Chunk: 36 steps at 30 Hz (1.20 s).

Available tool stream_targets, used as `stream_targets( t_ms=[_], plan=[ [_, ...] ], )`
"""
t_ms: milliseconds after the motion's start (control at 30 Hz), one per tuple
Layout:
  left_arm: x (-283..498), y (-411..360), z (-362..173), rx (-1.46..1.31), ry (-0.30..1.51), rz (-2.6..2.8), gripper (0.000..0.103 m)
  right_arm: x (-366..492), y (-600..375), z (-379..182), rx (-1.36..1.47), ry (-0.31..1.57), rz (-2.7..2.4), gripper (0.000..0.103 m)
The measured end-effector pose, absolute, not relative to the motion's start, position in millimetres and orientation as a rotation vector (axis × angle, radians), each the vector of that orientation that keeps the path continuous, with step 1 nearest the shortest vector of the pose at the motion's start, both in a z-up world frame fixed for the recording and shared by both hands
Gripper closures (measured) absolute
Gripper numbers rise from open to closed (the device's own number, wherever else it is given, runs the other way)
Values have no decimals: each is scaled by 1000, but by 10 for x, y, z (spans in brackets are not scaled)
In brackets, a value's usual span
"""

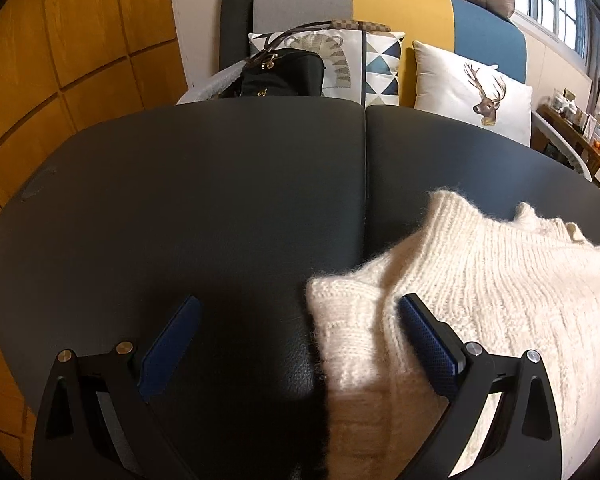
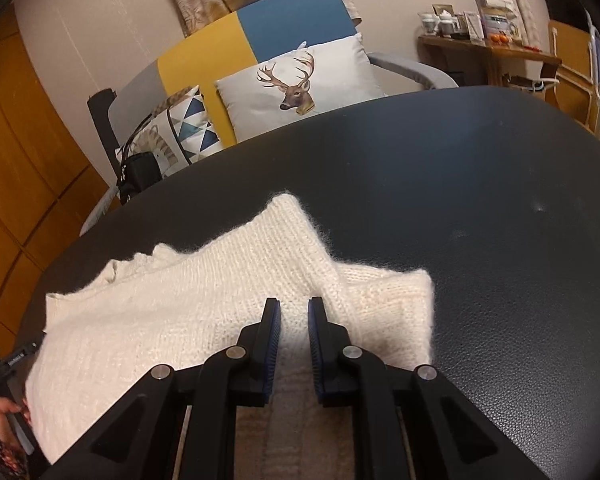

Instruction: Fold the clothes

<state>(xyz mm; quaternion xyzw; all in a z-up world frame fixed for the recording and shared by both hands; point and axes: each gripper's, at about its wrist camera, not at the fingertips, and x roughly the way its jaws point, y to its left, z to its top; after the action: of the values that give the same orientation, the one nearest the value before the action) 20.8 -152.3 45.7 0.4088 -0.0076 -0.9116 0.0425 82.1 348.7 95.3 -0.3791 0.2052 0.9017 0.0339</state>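
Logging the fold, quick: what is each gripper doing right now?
Left gripper: open, holding nothing, at the edge of the white sweater.
Right gripper: nearly closed over the sweater; grip cannot be told.

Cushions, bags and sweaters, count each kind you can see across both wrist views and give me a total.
Cushions: 2, the deer cushion and the triangle cushion
Bags: 1, the black bag
Sweaters: 1, the white sweater
Total: 4

Left gripper (image 1: 300,320) jaws wide over cream sweater (image 1: 480,280) on black tabletop (image 1: 200,184).
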Motion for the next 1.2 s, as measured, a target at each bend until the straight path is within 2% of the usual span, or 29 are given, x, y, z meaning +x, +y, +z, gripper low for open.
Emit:
stream_targets(
  t_ms=[133, 300, 433, 733, 1100, 1200],
  plan=[
    [225, -1445, 582, 1219, -59, -2796, 2, 817, 3484, 947, -1163, 632, 2778, 90],
    [219, -1391, 870, 1145, 41, -2868, 2, 815, 3493, 941, -1162, 640, 2784, 89],
    [130, -1263, 936, 1149, 45, -2888, 2, 814, 3472, 947, -1164, 617, 2785, 88],
    [-98, -922, 552, 1266, -130, -2826, 2, 834, 3445, 945, -1160, 610, 2784, 88],
    [-50, -1372, 333, 1338, 102, -2743, 2, 835, 3423, 950, -1157, 597, 2783, 88],
    [-7, -1320, 326, 1316, 54, -2738, 2, 832, 3415, 953, -1161, 590, 2778, 88]
  ],
)
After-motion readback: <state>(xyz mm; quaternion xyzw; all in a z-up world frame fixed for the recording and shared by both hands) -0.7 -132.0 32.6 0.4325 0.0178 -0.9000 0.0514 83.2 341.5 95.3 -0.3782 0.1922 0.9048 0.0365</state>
